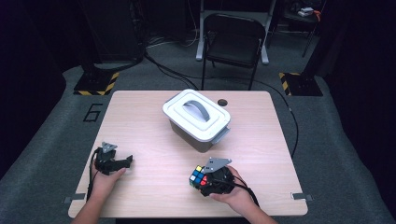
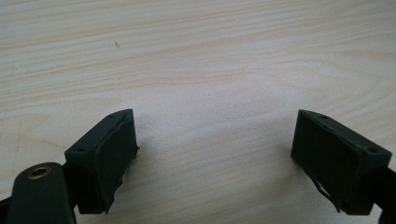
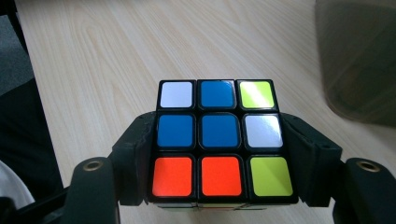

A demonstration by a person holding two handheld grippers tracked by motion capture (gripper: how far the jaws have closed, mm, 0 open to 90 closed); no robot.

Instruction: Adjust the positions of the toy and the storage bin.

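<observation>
The right gripper [image 1: 201, 179] is clamping a scrambled puzzle cube [image 1: 198, 176] between its jaws at the near right of the table [image 1: 140, 126], so I'd say the person is carrying out the pick-up step, while the left gripper [image 1: 125, 161] is resting at the near left, spread wide with nothing in it. To my eye the next move is calling for the grey lidded box [image 1: 197, 119] to be opened, probably by the free gripper taking its handle [image 1: 196, 108]. The box's inside is being hidden by the lid, and the cube's underside is lying out of sight.
</observation>
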